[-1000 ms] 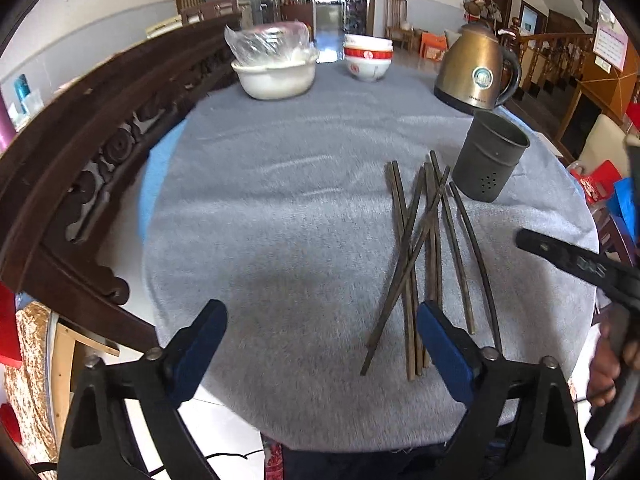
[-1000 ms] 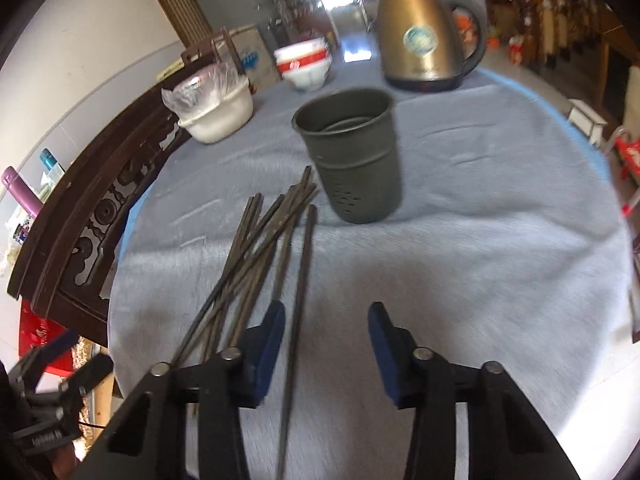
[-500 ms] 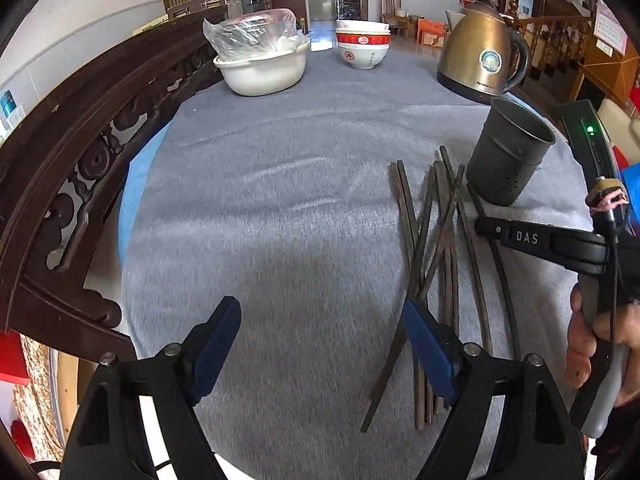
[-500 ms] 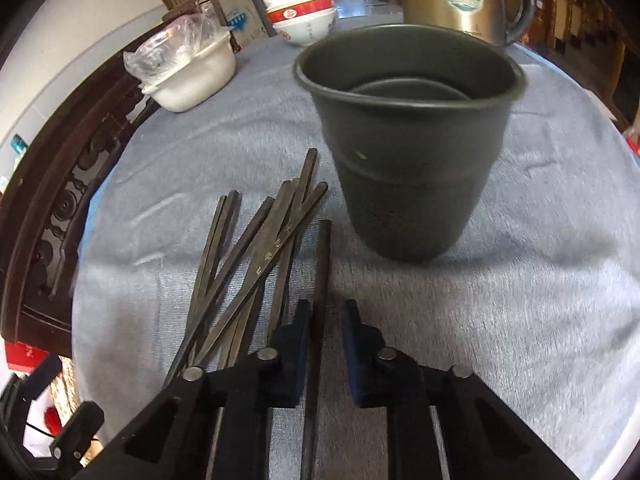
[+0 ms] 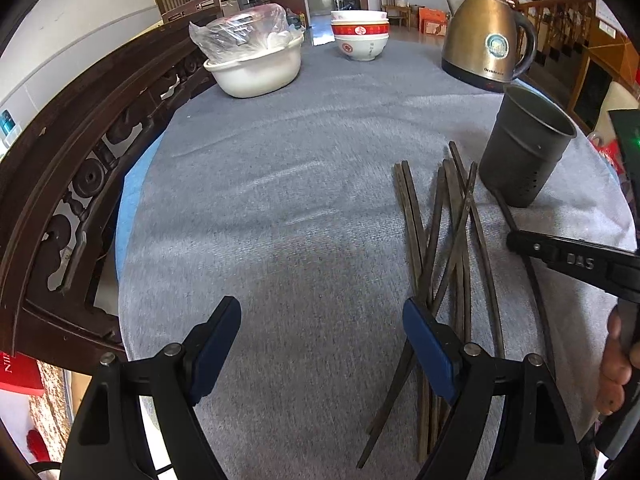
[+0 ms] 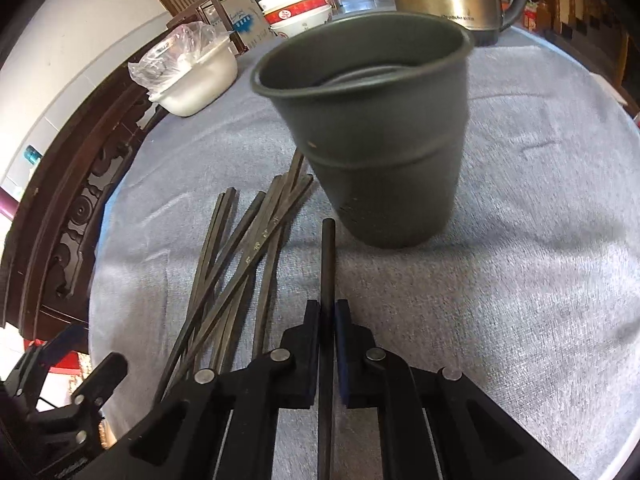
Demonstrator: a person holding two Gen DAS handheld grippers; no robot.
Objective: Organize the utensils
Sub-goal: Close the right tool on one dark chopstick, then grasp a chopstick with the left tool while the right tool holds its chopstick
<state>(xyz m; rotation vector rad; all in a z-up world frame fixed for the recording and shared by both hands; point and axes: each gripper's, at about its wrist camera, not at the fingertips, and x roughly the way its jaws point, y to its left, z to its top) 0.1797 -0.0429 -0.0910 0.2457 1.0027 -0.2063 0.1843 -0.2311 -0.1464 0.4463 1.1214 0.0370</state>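
Several dark chopsticks [image 5: 448, 240] lie in a loose pile on the grey tablecloth [image 5: 280, 208], left of a dark grey utensil cup [image 5: 524, 148]. My right gripper [image 6: 327, 312] is shut on one chopstick [image 6: 328, 256], whose tip points at the base of the cup [image 6: 376, 136] right in front of it. The rest of the pile [image 6: 240, 248] lies to its left. My left gripper [image 5: 320, 328] is open and empty, low over the cloth, its right finger over the near ends of the pile. The right gripper's black body [image 5: 568, 258] shows at the right edge.
A white basin with a plastic bag [image 5: 256, 60], stacked red-and-white bowls [image 5: 360, 38] and a brass kettle [image 5: 486, 52] stand at the far side. A carved dark wooden chair back [image 5: 72, 168] curves along the table's left edge.
My right gripper moved forward toward the cup and closed on a single chopstick at the pile's right side. My left gripper moved forward a little and stayed open.
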